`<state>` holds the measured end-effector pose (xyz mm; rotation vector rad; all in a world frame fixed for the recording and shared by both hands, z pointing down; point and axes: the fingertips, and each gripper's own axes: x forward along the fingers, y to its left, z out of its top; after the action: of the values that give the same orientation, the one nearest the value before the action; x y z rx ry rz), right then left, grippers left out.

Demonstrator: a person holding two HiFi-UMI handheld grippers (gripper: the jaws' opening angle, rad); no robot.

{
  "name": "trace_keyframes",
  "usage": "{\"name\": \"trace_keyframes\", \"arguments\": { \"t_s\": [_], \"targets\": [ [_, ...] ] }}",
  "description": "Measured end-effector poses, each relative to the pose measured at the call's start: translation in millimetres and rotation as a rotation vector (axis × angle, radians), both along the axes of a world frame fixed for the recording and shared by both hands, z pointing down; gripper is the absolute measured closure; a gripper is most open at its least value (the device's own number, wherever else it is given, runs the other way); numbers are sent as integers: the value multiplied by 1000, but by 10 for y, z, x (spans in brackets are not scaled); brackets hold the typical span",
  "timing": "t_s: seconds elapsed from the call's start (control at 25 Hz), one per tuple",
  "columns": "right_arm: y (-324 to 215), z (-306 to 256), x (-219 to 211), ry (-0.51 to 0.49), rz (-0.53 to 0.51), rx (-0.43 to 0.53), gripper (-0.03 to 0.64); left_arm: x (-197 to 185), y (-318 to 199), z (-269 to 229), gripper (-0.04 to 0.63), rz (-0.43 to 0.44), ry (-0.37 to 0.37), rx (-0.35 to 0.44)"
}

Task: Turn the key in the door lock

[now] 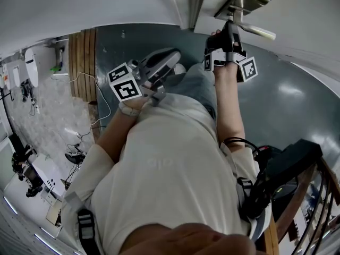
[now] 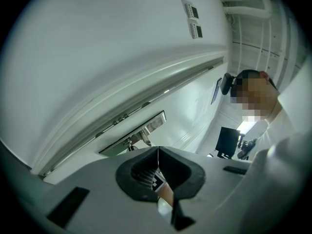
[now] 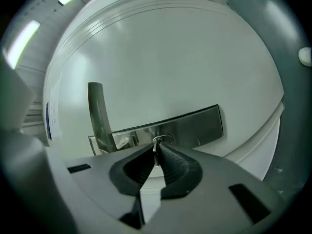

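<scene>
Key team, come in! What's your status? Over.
Right gripper shut on small silver key in steel lock plate. Left gripper shut, empty, held back. Nothing blocking key.

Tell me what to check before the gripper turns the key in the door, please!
1. Right gripper shut on the key: ok.
2. Key seated in the lock plate: ok.
3. Door handle apart from the jaws: ok.
4. Left gripper shut, empty, away from the lock plate: ok.
5. Which way the key must turn: cannot tell.
</scene>
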<state>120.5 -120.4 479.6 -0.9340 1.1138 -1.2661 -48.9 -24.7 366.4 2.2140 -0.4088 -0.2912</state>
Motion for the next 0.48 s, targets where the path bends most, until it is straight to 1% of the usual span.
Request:
{"name": "trace_keyframes", "arguments": {
  "t_s": [0.08,0.16,0.24,0.28,0.32,0.36,0.4,0.44,0.48],
  "targets": [
    [-5,-36,4,95,-14,11,575,4,0,-7,586,1,1,3],
    [32,-77,-1,218,-34,22,559,3,2,-10,586,1,3,5],
    [151,-58,37,372,-47,1,559,-1,3,-3,586,-2,6,3],
    [231,-38,75,478,-51,-15,558,-3,2,4,586,-4,7,1],
    [313,-37,116,618,-55,-26,555,-4,1,9,586,-6,10,-1],
    [388,-70,149,799,-55,-28,554,-3,-1,13,586,-7,12,-3],
    [453,-130,159,1018,-53,-20,554,1,-2,15,586,-8,14,-4],
    [509,-196,137,1280,-53,-11,554,6,-3,15,586,-8,16,-4],
    [553,-253,85,1585,-58,-3,551,12,-3,13,586,-8,18,-4]
  ]
}}
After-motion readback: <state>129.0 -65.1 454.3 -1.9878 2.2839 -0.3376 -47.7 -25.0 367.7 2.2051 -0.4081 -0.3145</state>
